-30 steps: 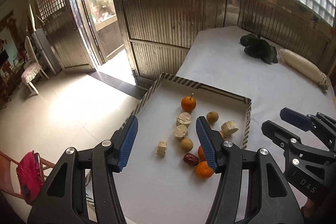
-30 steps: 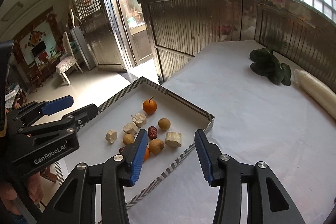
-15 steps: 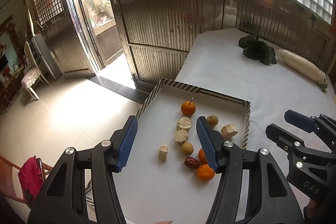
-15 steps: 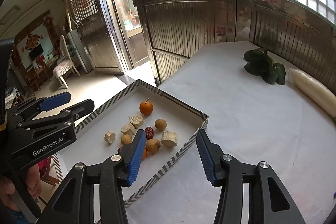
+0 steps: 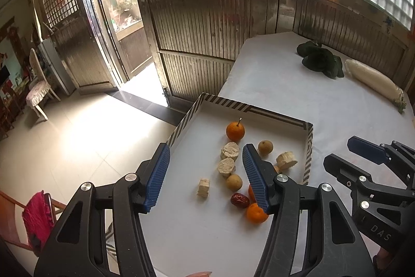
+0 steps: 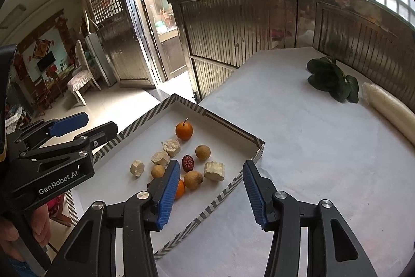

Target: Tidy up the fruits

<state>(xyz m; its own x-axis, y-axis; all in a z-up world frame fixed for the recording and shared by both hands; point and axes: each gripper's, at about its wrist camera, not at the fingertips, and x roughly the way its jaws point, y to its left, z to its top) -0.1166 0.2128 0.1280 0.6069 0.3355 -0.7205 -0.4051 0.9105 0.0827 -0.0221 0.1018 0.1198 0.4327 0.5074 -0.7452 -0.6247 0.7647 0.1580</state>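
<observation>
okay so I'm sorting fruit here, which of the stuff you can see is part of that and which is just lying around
Part of the job:
striped tray
stemmed orange
red date
brown round fruits
pale cut chunks
left gripper and right gripper, both open

Just lying around:
dark leafy greens
long white root
chair

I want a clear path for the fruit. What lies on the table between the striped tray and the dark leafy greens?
Nothing: in the right wrist view, only bare white table lies between the striped tray and the leafy greens.
</observation>
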